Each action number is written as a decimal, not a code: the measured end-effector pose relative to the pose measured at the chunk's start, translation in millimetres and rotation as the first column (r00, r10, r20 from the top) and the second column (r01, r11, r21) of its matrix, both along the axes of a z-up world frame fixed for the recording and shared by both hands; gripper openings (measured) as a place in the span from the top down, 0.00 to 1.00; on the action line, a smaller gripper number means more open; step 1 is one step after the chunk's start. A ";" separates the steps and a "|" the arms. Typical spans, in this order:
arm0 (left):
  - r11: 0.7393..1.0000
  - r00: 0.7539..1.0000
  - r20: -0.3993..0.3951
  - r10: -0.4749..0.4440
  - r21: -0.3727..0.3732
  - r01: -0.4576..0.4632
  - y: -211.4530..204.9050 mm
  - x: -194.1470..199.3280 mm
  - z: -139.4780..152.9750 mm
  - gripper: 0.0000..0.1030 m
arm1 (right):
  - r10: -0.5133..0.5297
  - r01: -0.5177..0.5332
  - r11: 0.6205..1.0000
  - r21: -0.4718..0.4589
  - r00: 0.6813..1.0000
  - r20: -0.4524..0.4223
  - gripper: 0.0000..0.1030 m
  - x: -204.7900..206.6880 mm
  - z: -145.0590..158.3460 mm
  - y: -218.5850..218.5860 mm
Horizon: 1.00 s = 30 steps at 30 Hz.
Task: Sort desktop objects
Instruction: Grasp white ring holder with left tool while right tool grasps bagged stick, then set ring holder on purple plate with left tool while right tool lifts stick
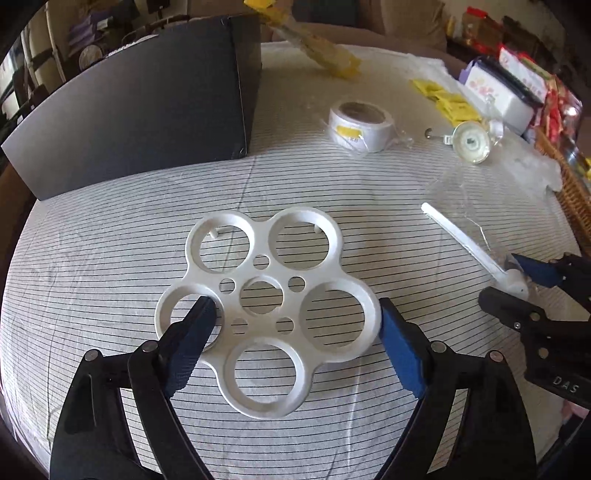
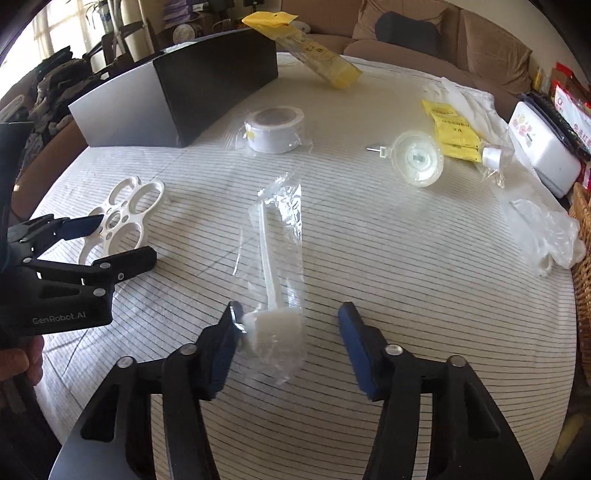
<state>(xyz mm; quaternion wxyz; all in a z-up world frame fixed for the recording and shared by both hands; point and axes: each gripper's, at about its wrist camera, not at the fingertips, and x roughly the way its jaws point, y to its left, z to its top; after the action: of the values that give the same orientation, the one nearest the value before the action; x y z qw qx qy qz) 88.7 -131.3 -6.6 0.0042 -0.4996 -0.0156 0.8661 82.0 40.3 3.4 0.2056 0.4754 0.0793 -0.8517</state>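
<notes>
"GenRobot.AI" printed on left hand-held gripper (image 2: 88,236); "DAS" partly readable on right hand-held gripper (image 1: 532,291). Both have fingers apart, clamping nothing. Left straddles white ring tray (image 1: 266,310); right straddles bagged white brush (image 2: 271,295). Striped cloth tabletop (image 1: 332,184), black box (image 1: 140,110) at rear, sofa (image 2: 443,33) behind.

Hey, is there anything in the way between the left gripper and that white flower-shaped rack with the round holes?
Nothing visible. The left gripper is open and already straddles the white rack, one finger over a ring hole, the other at the outer edge. The wrapped brush lies off to the right, near the right gripper.
</notes>
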 end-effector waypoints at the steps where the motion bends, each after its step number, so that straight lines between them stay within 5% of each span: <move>1: 1.000 1.000 -0.003 0.002 0.004 -0.002 -0.5 0.3 0.3 0.17 | -0.005 0.005 1.000 -0.007 1.000 -0.001 0.62 -0.8 0.6 0.9; 3: 0.999 1.000 -0.017 0.004 0.032 -0.003 -2.6 1.4 4.1 0.20 | -0.011 0.011 0.999 -0.032 1.000 0.004 0.69 -1.8 1.2 3.9; 11: 0.989 0.998 -0.062 0.032 0.144 -0.023 -24.7 6.7 26.2 0.21 | -0.028 0.026 0.994 -0.110 1.000 -0.011 0.69 3.5 24.4 11.9; 20: 0.990 0.990 -0.135 -0.037 0.129 0.055 -42.2 -1.0 100.2 0.21 | -0.005 -0.004 0.991 -0.135 0.998 -0.069 0.69 16.3 67.7 6.2; 26: 0.987 0.992 -0.123 -0.020 0.158 0.039 -85.8 -64.1 168.6 0.21 | 0.028 -0.048 0.987 -0.154 0.991 -0.130 0.69 4.7 112.8 -7.3; 30: 0.996 0.993 -0.118 0.013 0.086 -0.003 -111.4 -127.0 188.0 0.21 | 0.049 -0.076 0.979 -0.192 0.989 -0.140 0.69 -23.3 143.2 -18.6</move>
<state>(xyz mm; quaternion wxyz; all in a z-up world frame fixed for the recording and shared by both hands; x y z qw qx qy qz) -38.3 -242.6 181.4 0.0229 -0.4468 -0.0544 0.8927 58.7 21.8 146.7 0.2723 0.3916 0.0234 -0.8786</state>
